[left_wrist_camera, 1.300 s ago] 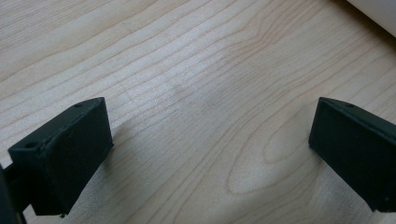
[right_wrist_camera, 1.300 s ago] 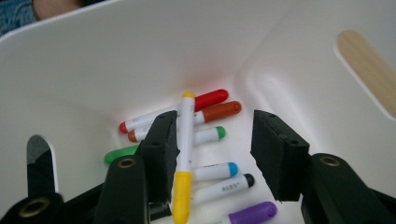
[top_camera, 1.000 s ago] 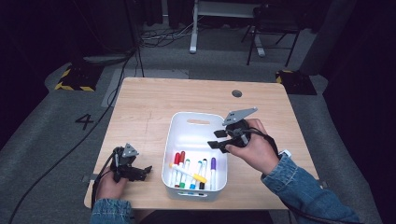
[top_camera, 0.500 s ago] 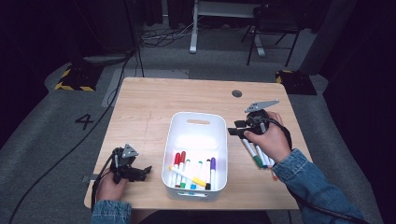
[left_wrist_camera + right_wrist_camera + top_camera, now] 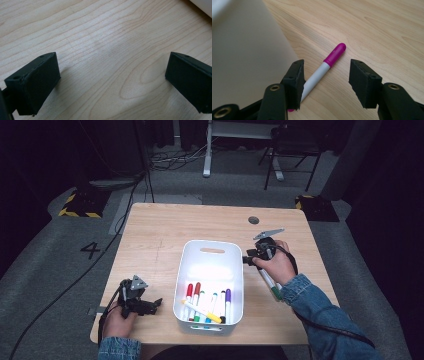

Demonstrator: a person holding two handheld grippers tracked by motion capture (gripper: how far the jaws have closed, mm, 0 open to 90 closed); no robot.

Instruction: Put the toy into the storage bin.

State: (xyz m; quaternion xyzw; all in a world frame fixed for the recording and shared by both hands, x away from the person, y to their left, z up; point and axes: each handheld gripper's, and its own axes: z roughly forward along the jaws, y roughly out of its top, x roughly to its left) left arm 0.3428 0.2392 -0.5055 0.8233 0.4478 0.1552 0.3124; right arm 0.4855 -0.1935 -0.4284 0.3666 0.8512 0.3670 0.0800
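Right tongs dropped beside bin, straddling marker.

Wooden table: white bin, loose markers.

Dark lab (hazard-taped floor)

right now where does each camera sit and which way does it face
High view: above the person's side, looking forward and down on the table; both forearms, left gripper, right gripper.
Left gripper view: rides that gripper, facing bare tabletop between its open fingers.
Right gripper view: rides that gripper, facing the magenta-capped marker between fingers that have just been opening.
Shared: the white bin shows in the high and right gripper views.
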